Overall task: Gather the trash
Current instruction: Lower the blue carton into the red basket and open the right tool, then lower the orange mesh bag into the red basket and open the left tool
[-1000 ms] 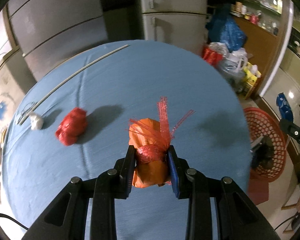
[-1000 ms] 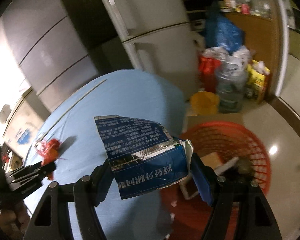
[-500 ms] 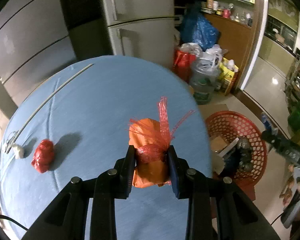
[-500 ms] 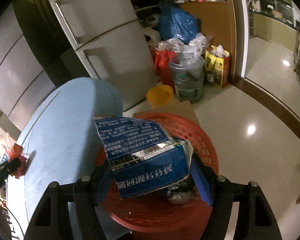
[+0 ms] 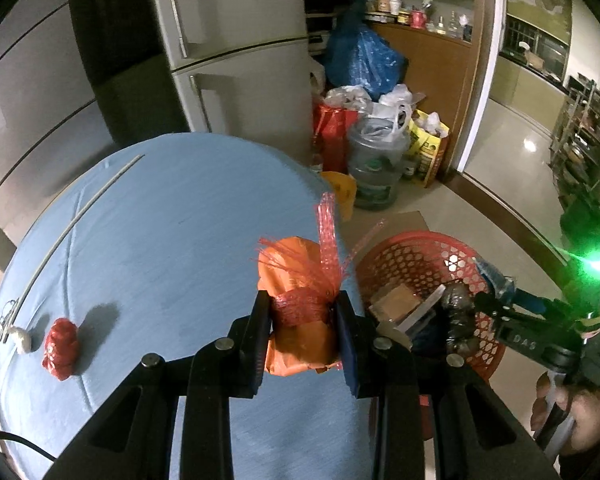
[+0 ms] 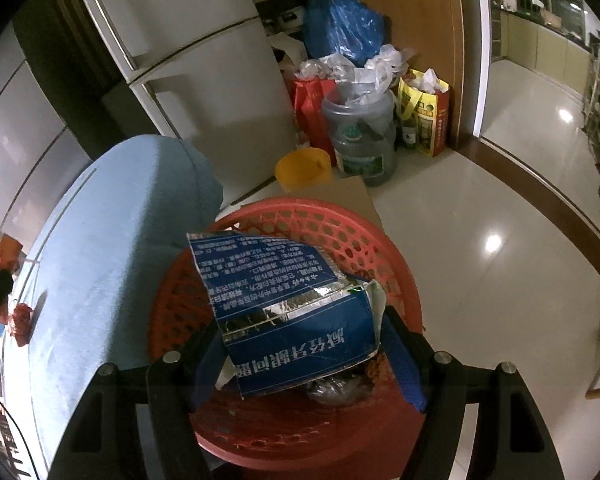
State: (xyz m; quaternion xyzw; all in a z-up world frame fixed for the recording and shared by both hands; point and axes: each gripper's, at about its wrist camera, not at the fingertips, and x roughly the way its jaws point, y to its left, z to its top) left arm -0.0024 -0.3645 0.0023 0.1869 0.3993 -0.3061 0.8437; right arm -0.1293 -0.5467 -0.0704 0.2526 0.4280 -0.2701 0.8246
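Note:
My left gripper (image 5: 304, 332) is shut on an orange bag wrapped in red netting (image 5: 300, 300), held above the right edge of the blue round table (image 5: 172, 240). My right gripper (image 6: 304, 356) is shut on a torn blue carton (image 6: 284, 304) and holds it directly over the red mesh basket (image 6: 340, 232) on the floor. The basket (image 5: 412, 256) also shows in the left wrist view, with a box and dark trash inside, and the right gripper (image 5: 496, 300) hangs over it. A crumpled red wrapper (image 5: 60, 348) and a small white scrap (image 5: 22, 338) lie at the table's left edge.
A thin white rod (image 5: 76, 216) lies along the table's left side. Behind the table stands a grey fridge (image 5: 236, 56). Beside it are a yellow bucket (image 6: 304, 168), a water jug (image 6: 360, 136) with bags, a red bag (image 6: 312, 108) and a yellow bag (image 6: 424, 108). Cardboard (image 6: 340, 192) lies behind the basket.
Both grippers have swung right toward the basket. The right gripper with the carton has moved from above the table edge to over the basket. The left still holds the orange bag.

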